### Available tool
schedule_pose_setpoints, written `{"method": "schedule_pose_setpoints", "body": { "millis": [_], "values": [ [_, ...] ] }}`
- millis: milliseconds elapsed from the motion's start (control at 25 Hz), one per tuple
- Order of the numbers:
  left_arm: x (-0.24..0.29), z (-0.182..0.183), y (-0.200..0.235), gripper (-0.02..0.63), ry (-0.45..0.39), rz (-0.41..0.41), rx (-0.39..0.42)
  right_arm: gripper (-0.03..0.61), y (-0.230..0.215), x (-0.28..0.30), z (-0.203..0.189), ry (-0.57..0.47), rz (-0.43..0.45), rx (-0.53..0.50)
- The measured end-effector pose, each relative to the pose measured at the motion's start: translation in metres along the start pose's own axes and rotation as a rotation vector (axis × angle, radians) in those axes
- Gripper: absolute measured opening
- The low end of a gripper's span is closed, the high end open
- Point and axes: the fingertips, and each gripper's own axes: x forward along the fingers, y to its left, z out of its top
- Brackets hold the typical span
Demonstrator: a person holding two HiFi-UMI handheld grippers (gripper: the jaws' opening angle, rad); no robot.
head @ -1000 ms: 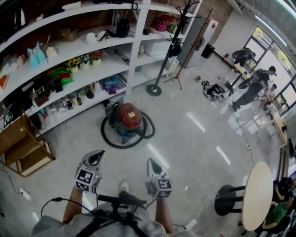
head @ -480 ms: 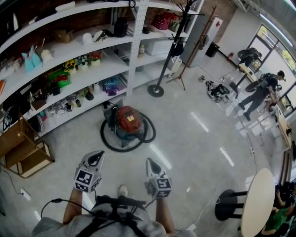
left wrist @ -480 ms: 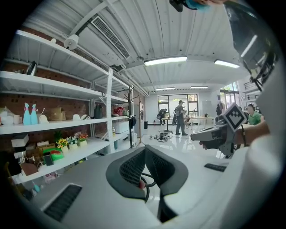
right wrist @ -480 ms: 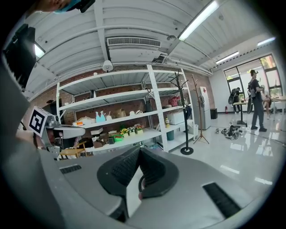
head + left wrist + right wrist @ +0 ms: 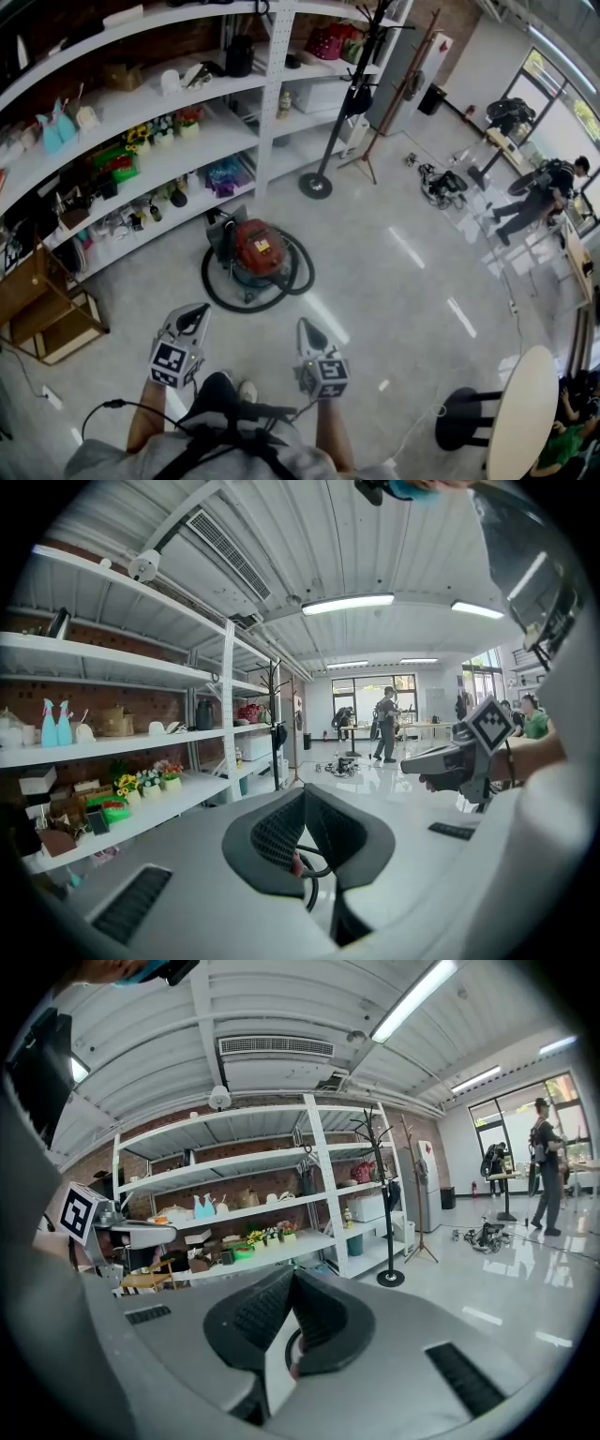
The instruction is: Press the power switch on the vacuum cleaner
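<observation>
**Head view.** The red vacuum cleaner (image 5: 258,246) stands on the pale floor (image 5: 394,281), just in front of the lowest edge of the white shelving (image 5: 178,141). Its black hose (image 5: 220,289) lies in a ring around it. Bare floor lies open between the vacuum cleaner and both grippers, and wider still to the right. The coat stand base (image 5: 316,185) sits well apart, beyond the vacuum cleaner. A round table (image 5: 520,403) and a black stool (image 5: 459,412) occupy the lower right edge; a wooden rack (image 5: 42,300) stands at the left edge. The left gripper (image 5: 195,314) and right gripper (image 5: 307,328) are held side by side and apart, tips toward the vacuum cleaner, neither touching it.

**Left gripper view.** The claw is pressed together at the tips and pinches nothing. A small red patch with a black loop, low behind the pads, is probably the vacuum cleaner; too little shows to be sure. Shelf edges run along the left, with open floor ahead.

**Right gripper view.** The claw is likewise closed tip to tip and empty. Shelving stands ahead and left, with open floor to the right.
</observation>
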Motion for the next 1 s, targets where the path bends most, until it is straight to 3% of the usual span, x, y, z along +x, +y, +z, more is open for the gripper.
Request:
{"method": "schedule_pose_setpoints", "body": {
  "millis": [440,1000],
  "values": [
    [0.027,0.003,0.018,0.006,-0.009,-0.01,-0.012,0.013,-0.014,0.025,0.009,-0.008,-0.02,0.005],
    [0.1,0.014,0.08,0.007,0.009,-0.054,-0.02,0.012,-0.03,0.101,0.035,0.011,-0.061,0.028]
  ]
}}
